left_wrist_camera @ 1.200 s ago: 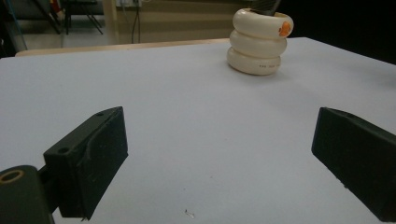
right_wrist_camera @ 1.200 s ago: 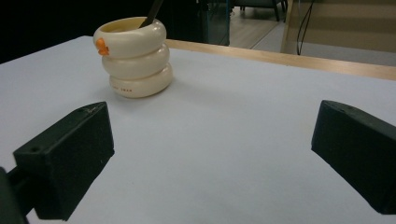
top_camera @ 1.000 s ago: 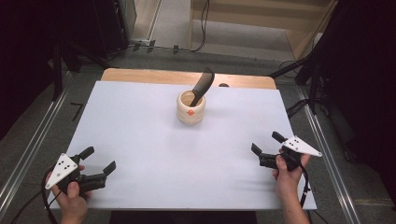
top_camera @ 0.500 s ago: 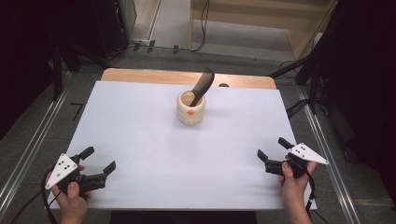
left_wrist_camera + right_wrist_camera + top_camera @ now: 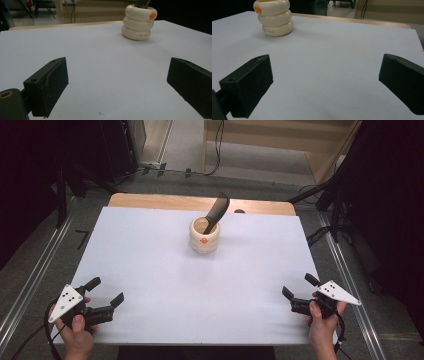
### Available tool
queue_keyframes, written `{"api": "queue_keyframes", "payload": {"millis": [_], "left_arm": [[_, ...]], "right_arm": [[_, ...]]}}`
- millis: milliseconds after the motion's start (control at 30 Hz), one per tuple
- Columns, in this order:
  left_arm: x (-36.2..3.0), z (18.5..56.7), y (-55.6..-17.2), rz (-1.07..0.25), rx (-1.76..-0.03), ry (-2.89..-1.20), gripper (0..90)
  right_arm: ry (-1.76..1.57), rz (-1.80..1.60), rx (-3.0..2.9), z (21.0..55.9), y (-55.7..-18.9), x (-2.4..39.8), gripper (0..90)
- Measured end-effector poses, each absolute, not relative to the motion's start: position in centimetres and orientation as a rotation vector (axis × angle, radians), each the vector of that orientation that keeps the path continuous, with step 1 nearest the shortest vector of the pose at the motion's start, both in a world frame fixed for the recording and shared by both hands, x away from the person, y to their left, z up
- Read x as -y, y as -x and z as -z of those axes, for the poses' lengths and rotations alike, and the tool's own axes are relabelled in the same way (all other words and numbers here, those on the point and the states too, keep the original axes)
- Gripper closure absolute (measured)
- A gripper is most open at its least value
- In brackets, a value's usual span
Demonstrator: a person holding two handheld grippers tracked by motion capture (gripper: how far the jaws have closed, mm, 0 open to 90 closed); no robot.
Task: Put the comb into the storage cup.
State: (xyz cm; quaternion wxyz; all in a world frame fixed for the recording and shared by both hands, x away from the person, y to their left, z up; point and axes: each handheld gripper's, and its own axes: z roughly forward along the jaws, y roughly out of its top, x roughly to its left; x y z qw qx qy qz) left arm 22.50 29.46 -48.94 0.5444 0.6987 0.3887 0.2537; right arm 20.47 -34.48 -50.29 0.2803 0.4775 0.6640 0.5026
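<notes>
Both my grippers rest low on the white tabletop (image 5: 150, 270), left gripper (image 5: 106, 292) and right gripper (image 5: 299, 286) each with fingers spread apart, empty. Well ahead of the fingers stands a cream ringed cup (image 5: 205, 236) holding a dark comb (image 5: 216, 211).

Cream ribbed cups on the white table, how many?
1. The cream ribbed ceramic cup stands at the far centre of the white table, with a dark curved comb-like tool leaning out of it. Both grippers are near the front corners, apart from it.
</notes>
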Motion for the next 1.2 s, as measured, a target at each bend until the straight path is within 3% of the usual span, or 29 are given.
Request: {"api": "queue_keyframes", "payload": {"millis": [733, 1200], "left_arm": [[-29.4, 48.9, -22.4, -0.614, -0.926, -1.661, 3.4], [-29.4, 48.9, -22.5, -0.614, -0.922, -1.661, 3.4]], "right_arm": [[-1.297, -1.315, -1.777, 51.4, -17.6, 37.3, 0.0], [-1.285, -1.363, -1.763, 52.3, -17.7, 37.7, 0.0]]}}
